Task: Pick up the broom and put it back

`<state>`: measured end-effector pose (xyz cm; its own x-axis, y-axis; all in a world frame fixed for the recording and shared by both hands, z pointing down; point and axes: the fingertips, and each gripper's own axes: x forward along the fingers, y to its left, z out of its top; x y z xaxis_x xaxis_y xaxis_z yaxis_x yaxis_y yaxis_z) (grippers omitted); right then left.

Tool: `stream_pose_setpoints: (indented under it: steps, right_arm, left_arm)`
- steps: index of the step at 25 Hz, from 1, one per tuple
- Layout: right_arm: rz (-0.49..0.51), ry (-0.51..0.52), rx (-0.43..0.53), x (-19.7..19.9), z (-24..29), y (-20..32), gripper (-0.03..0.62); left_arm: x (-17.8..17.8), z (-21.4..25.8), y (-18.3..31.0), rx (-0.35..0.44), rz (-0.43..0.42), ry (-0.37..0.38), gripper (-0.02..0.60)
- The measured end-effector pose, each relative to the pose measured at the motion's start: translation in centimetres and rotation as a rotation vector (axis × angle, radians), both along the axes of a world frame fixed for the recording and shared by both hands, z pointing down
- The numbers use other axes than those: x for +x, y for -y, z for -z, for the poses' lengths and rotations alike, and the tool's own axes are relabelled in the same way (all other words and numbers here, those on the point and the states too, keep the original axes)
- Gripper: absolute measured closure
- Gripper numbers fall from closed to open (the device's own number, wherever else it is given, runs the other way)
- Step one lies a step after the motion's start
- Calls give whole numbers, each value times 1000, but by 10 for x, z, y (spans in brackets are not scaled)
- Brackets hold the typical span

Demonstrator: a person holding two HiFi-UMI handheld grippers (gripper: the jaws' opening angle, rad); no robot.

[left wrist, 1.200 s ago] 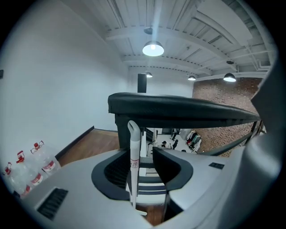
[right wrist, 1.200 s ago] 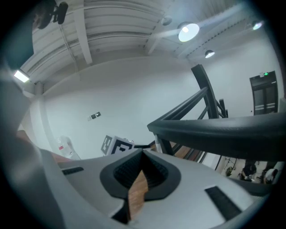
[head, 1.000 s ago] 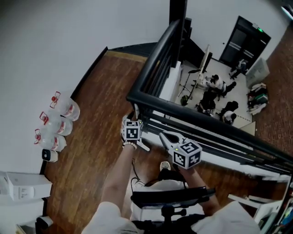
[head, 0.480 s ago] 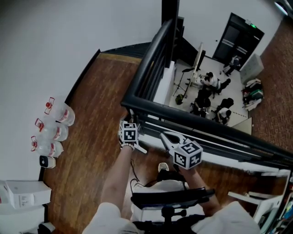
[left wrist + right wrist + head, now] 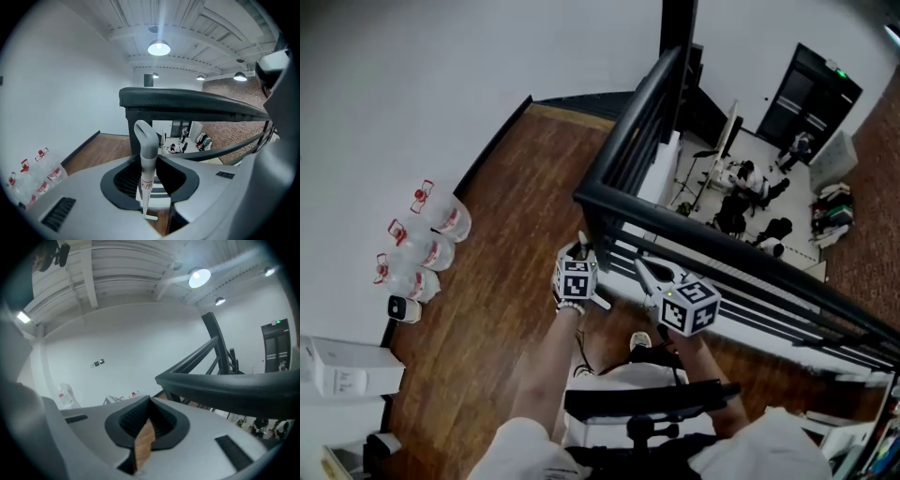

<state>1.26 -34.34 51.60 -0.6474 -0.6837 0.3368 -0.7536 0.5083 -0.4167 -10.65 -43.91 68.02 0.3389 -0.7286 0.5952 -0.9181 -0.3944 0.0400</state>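
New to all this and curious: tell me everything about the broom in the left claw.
Only its handle shows: a slim pale grey shaft, plastic-looking, with a hooked top and a small white label lower down. It stands upright between the jaws of the left claw, which have just been closing and now grip it. The dark railing stands behind it; touching or not, I cannot tell. No bristles in view.

We cannot tell what the lower end of the broom (image 5: 149,154) is. The people (image 5: 741,183) downstairs are too small to make out, and the picture's edge cuts the white box (image 5: 337,367).
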Motion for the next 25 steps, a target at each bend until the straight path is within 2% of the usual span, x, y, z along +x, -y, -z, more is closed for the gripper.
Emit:
stream_pose_setpoints:
  steps: [9,18,25]
  right_arm:
    - [7,37,57,-38,24,-23,582]
    - [-37,64,84,-46,33,-44,583]
    - [-24,54,89,-57,35,-63,583]
  left_arm:
    - [-55,79,-68,89,75,-32,479]
    - [-67,198,-103,264,49,-102,479]
    - [-75,244,-117,339,64,-154,479]
